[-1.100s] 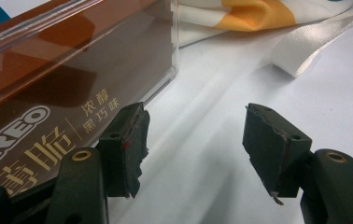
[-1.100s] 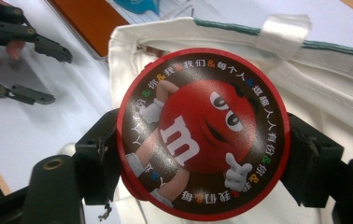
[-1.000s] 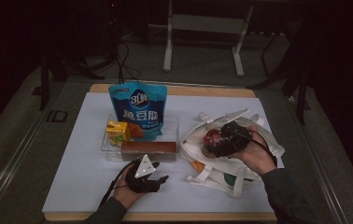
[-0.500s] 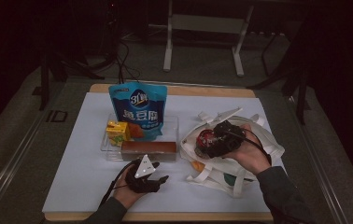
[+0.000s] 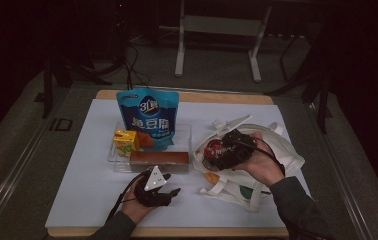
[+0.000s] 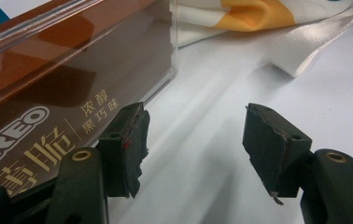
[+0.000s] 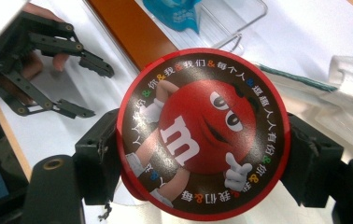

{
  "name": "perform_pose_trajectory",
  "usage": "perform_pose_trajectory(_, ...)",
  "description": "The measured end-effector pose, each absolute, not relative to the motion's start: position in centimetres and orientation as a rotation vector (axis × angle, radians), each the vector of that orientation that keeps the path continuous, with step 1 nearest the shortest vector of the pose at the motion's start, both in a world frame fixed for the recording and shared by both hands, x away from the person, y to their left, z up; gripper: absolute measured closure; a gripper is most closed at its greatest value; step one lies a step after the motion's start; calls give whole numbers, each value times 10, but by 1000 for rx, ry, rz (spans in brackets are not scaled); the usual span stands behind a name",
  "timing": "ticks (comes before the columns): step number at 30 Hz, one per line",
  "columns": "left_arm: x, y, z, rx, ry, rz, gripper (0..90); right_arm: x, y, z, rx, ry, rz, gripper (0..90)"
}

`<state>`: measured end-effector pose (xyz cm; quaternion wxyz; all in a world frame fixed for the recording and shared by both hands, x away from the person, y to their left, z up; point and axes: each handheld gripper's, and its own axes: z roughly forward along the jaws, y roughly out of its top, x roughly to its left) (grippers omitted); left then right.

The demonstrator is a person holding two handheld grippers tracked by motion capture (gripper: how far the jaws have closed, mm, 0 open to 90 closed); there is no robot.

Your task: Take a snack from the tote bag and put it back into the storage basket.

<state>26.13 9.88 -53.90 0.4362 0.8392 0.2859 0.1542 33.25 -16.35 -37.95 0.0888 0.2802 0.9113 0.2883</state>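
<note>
The right gripper (image 7: 202, 154) clamps a round red M&M's tin (image 7: 202, 133), its jaws pressing the rim from either side, the printed lid facing the camera. In the high view that gripper (image 5: 227, 150) holds the tin (image 5: 212, 149) over the white tote bag (image 5: 282, 160), which lies crumpled on the right part of the white mat (image 5: 77, 190).

The left gripper (image 6: 193, 144) rests low on the mat with its jaws wide apart and nothing between them. Its left pad (image 6: 128, 144) sits just beside the brown Oreo box (image 6: 72, 84), though contact cannot be told. From above, this gripper (image 5: 169, 192) lies in front of the box (image 5: 159, 160).

Behind the box, a clear tray (image 5: 184, 135) holds a blue snack bag (image 5: 148, 117) standing upright and a small yellow carton (image 5: 125, 141) beside it.
</note>
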Motion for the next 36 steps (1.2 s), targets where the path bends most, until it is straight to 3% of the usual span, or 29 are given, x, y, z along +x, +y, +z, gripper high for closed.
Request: perform_pose_trajectory(36,261,99,-539,2088,710,384,396,347,-120,-356,753,2724,908,253)
